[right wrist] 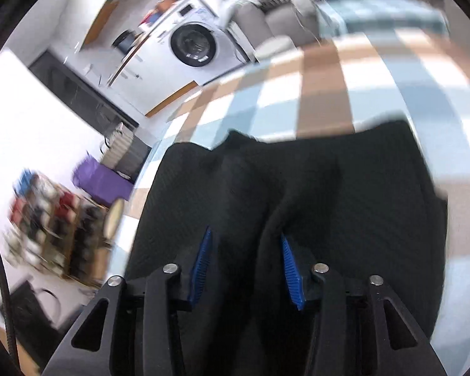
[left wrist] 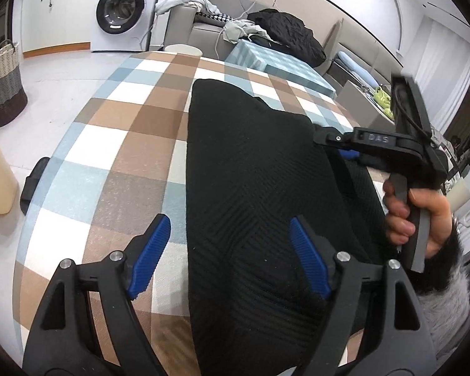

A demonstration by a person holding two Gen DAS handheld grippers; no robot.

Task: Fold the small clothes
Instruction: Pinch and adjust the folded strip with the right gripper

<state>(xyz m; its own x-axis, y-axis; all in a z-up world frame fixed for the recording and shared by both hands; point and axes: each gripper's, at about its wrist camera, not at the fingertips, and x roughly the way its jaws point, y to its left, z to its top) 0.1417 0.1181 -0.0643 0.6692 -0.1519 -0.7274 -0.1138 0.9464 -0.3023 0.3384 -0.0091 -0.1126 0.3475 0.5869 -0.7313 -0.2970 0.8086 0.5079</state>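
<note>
One checked cloth point(left wrist: 116, 144) in brown, white and pale blue covers the table under me, and it is the biggest thing here. On it lies one black garment point(left wrist: 250, 172), ribbed knit, stretched lengthwise away from me down the middle of the cloth; part of it is raised in a ridge in my right wrist view.

Beyond the table I count one white washing machine point(left wrist: 125, 9), one grey sofa point(left wrist: 185, 22) piled with clothes, and one woven basket point(left wrist: 3, 84) on the floor at the left.

I hold two grippers. My left gripper point(left wrist: 230, 257) hangs over the near end of the garment with its two blue pads point(left wrist: 150, 257) spread wide, one over the cloth and one over the black knit, pinching nothing. My right gripper point(right wrist: 246, 266) has its pads close together with a raised fold of the garment gathered between them; the view is blurred, but the fabric looks pinched. One hand point(left wrist: 420, 219), mine, wraps that gripper's handle at the garment's right edge.
</note>
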